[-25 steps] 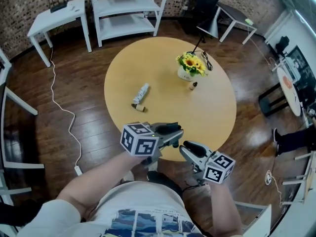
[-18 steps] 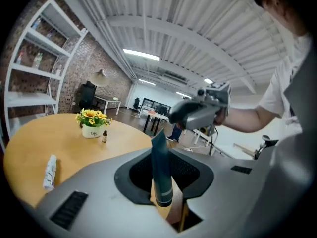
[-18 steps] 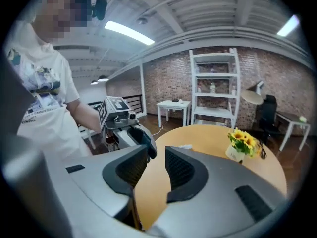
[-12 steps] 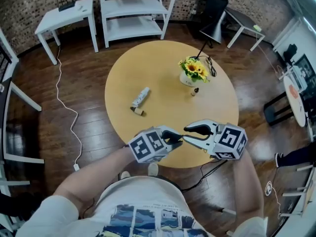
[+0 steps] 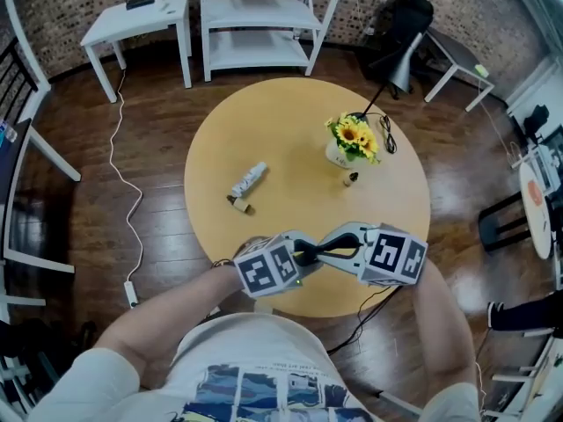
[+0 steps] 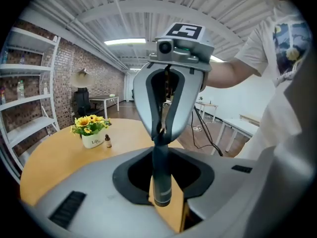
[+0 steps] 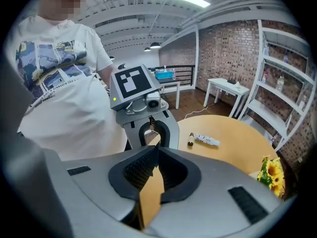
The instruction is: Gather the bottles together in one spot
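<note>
My left gripper's fingers, just eased a hair, sit practically together, my right gripper's just closed on nothing, tips meeting at the surface's 6 o'clock edge; the white bottle lies at 11 o'clock, axis 7-to-1, nearer my left; the dropper bottle stands at 1 o'clock.

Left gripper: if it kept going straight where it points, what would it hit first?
Most likely the right gripper, fingers just closed on nothing, facing the left gripper tip to tip; whether they touch is unclear.

Round table: bottle, vial, flowerpot
</note>
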Demonstrator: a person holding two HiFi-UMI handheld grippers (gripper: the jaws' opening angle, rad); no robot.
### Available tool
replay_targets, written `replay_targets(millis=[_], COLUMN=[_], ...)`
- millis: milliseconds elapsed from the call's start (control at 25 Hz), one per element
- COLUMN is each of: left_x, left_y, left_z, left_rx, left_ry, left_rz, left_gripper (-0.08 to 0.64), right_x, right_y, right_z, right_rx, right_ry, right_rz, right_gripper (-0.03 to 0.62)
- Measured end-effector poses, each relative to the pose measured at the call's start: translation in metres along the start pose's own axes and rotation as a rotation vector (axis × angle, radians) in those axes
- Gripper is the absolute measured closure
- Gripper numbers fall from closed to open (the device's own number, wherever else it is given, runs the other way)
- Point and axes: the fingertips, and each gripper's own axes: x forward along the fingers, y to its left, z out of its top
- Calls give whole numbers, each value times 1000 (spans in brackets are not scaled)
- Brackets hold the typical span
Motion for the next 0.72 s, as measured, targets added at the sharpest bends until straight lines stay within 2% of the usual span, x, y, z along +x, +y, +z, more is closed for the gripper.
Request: replay_targets(millis=[120,240,320,480,720], left_x=[10,17,17,2,-14], left_y=[11,29,42,59,62], left_z=[2,-7,-15,-31,-44], left_rx=[-29,-59,-96,-213,-337], left_ry=[-7,30,48,56,44], left_rz=[33,112,171,253,297], left_gripper=[482,403,377,377,377], right_x=[-7,-19,-27,-39,-46], right_y=[-8,-20,-32,-69,-139], right_z=[-7,-16,-23,-45,-86], right_rx=[-21,-30,-28,-14,24], right_ry=[-1,-3,-6,4,69], right_rz=[-1,-14,-35,-111,-195], right_gripper=[567,568,568,568,568])
